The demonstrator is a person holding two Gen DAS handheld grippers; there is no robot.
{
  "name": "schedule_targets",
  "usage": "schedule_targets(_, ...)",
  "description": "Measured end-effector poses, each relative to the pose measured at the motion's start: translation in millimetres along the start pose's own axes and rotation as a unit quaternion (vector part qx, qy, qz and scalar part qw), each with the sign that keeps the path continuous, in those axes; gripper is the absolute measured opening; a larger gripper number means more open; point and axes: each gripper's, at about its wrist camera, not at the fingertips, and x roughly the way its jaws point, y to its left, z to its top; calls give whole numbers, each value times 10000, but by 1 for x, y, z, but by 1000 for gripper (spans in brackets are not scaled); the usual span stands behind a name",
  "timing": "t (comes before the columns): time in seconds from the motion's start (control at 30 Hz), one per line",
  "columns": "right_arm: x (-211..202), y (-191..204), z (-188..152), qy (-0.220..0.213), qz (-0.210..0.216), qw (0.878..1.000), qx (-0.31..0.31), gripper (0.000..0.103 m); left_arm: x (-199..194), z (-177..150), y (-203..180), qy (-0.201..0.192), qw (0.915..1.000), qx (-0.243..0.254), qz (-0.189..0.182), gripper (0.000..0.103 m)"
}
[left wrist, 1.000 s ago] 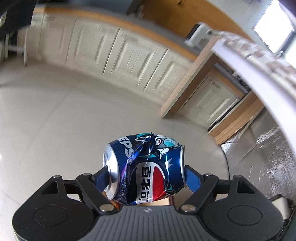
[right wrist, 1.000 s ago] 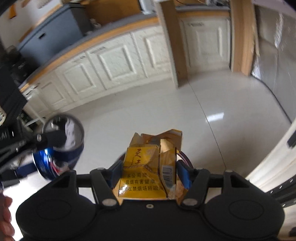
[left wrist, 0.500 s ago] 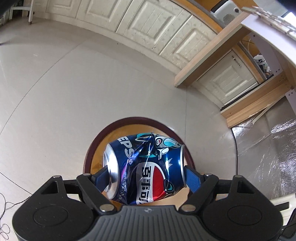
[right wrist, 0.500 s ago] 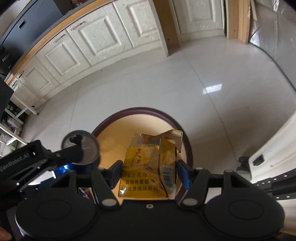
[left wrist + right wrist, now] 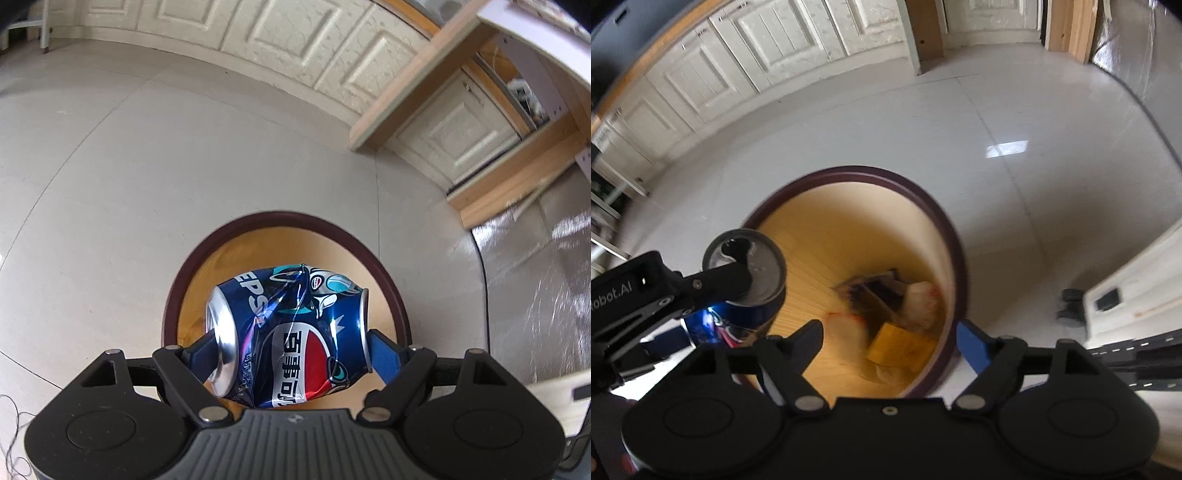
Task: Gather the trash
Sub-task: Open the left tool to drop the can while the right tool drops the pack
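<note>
The left tool (image 5: 291,341) grips a crushed can (image 5: 291,332), long axis crosswise, directly above the bin (image 5: 173,295); the right tool (image 5: 888,341) is opening, empty.

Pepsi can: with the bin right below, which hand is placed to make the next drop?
Left. The left gripper is shut on the crushed Pepsi can above the bin. The right gripper holds nothing; its jaws are opening, and a yellow pack lies inside the bin.
</note>
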Motion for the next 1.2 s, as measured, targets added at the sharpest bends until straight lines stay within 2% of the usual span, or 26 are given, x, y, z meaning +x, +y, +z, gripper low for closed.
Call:
schedule_targets(0.1,0,-2,1,29,-314,9995,-94,80,7,0,-2,114,9999,83,-52,84)
schedule_targets(0.2,0,-5,2,81,-409,9989,-194,80,10,0,-3,171,9998,122,-12,86)
schedule_targets(0.33,-2,-5,-1,108,-420,9985,-331,80,11,2,-1,243,9993,195,200,94)
schedule_targets(0.6,-1,-5,0,92,-352,9987,-352,80,12,1,0,430,9950,568,704,100)
schedule_targets(0.8,-1,-4,1,57,-356,9983,-466,80,13,-2,3,554,9911,761,943,103)
schedule_targets(1.0,-2,-4,3,10,-448,9969,-641,87,13,-4,5,620,9888,841,1068,103)
schedule_targets(1.2,-4,-3,2,-25,-494,9958,-766,102,4,-4,10,615,9852,947,1286,103)
